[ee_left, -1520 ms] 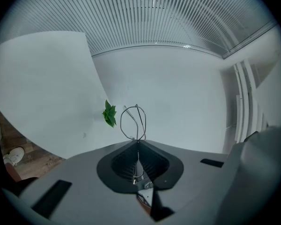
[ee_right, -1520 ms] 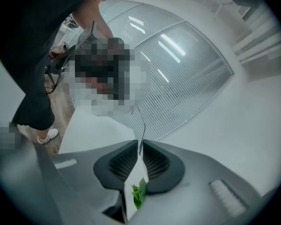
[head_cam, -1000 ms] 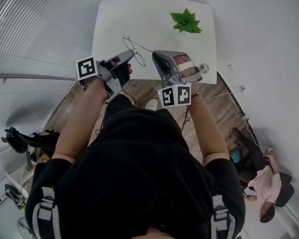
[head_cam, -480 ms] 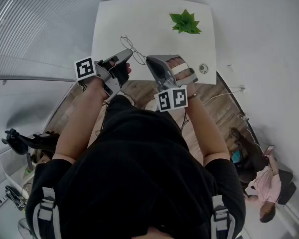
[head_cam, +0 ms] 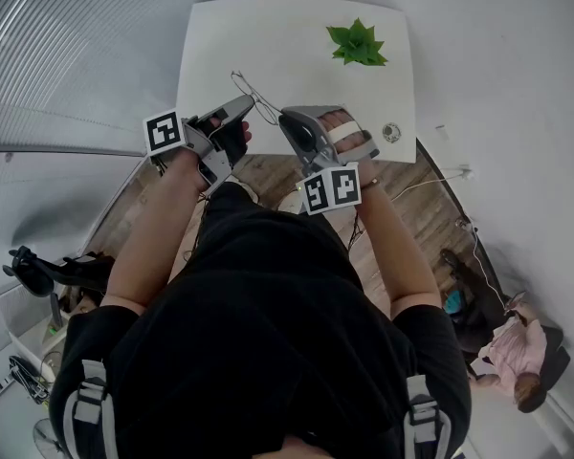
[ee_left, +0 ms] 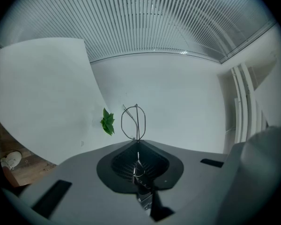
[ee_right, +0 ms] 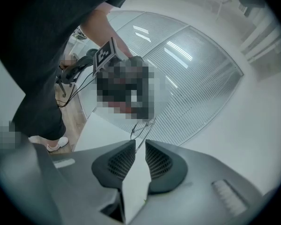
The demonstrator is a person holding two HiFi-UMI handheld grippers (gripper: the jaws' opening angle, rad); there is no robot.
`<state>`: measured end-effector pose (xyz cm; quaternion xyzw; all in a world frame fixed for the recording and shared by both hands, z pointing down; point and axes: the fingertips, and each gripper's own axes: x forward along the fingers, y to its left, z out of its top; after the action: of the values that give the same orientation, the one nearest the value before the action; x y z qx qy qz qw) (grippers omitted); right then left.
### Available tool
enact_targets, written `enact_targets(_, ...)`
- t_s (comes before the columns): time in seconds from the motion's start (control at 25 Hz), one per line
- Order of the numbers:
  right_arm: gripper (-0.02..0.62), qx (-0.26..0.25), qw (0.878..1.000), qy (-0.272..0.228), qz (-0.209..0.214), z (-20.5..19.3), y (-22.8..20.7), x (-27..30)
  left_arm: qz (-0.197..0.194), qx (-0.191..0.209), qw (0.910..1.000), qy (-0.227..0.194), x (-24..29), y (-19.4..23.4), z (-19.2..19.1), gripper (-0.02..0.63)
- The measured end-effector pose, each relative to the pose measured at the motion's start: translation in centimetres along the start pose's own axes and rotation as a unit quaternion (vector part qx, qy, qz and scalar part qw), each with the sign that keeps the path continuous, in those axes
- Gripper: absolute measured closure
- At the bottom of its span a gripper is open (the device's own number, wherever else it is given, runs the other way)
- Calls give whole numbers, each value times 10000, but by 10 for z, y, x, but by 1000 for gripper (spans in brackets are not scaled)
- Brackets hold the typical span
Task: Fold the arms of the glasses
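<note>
Thin wire-rimmed glasses (head_cam: 252, 86) hang over the near edge of the white table (head_cam: 297, 27). My left gripper (head_cam: 247, 101) is shut on them. In the left gripper view, the wire frame runs between the closed pads and a round lens rim (ee_left: 133, 122) sticks out past the tips (ee_left: 138, 144). My right gripper (head_cam: 285, 119) sits just right of the glasses with its jaws opening. In the right gripper view, a gap shows between the pads (ee_right: 140, 147). The end of a glasses arm (ee_right: 143, 128) reaches into it, and neither pad presses on it.
A small green plant (head_cam: 357, 43) stands at the table's far right, and a small round object (head_cam: 390, 132) lies near its right front corner. Wooden floor lies below the table edge. Another person (head_cam: 517, 371) sits at the lower right.
The right gripper has shifted left toward the left gripper, and the glasses arm it held has swung in toward the frame. The left gripper has stayed put.
</note>
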<state>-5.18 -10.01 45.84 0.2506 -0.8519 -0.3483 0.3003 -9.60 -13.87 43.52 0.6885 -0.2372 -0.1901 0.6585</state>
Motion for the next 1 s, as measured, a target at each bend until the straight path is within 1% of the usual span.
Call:
enact_targets(0.08, 508, 167, 9999, -31, 27, 0, 0, 0, 18, 4, 10000, -9, -1, 3, 1, 592)
enact_targets(0.2, 500, 255, 9996, -60, 74, 0, 2, -2, 42, -12, 10000, -44, -2, 5, 1, 592)
enact_targets(0.36, 499, 303, 9995, -66, 67, 0, 1, -6, 88, 20, 9999, -94, -4, 7, 4, 592)
enact_targets(0.48, 499, 464, 9989, -101, 16, -1, -4, -8, 97, 19, 9999, -132, -5, 8, 7, 592)
enact_targets(0.8, 505, 1375, 9896, -347, -255, 0, -25, -12, 75, -12, 9998, -191, -5, 13, 5, 592)
enact_targets(0.88, 514, 1623, 9853, -435, -318, 2, -30, -13, 74, -32, 9998, -202, -6, 14, 5, 592)
enact_targets(1.0, 529, 2067, 9756, -595, -430, 6, -40, -13, 76, -65, 9997, -214, -6, 16, 5, 592)
